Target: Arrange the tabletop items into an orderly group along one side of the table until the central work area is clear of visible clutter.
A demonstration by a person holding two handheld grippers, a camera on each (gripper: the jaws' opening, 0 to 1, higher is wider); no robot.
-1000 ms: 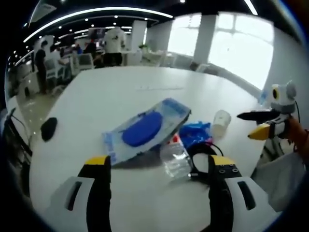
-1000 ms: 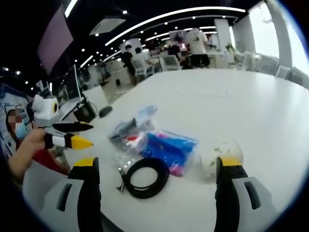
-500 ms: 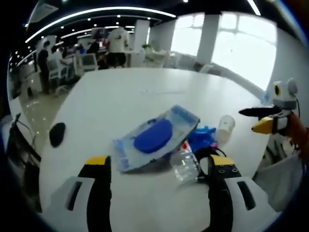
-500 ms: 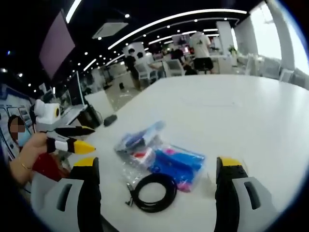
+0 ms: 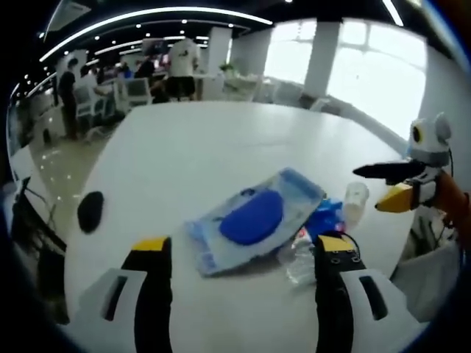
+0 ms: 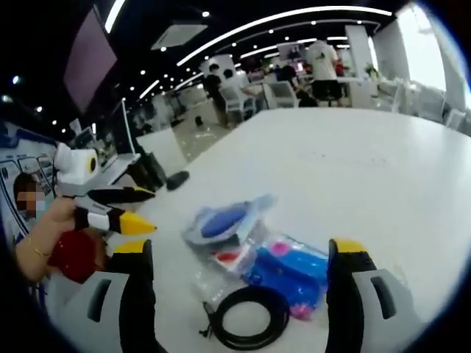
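A clear packet holding a blue oval item (image 5: 254,220) lies on the white table (image 5: 206,140). Beside it are a blue bag (image 5: 328,217), a clear cup (image 5: 355,200), crumpled clear plastic (image 5: 298,261) and a bit of black cable (image 5: 346,239). My left gripper (image 5: 241,254) is open just short of the packet, nothing between its jaws. My right gripper (image 5: 388,185) hovers open at the right, held by a hand. In the right gripper view the packet (image 6: 221,220), blue bag (image 6: 291,268) and coiled cable (image 6: 250,323) lie between the open right gripper's (image 6: 239,254) jaws. The left gripper (image 6: 125,209) hangs open at the left.
A small black oval object (image 5: 90,212) lies apart near the table's left edge, also seen as the black object (image 6: 176,179). The far half of the table is bare white. Chairs, desks and standing people (image 5: 180,62) fill the room beyond.
Both cameras have shifted. The pile now sits further right in the left gripper view and lower in the right gripper view, where the cup has dropped from sight. Nothing was taken hold of.
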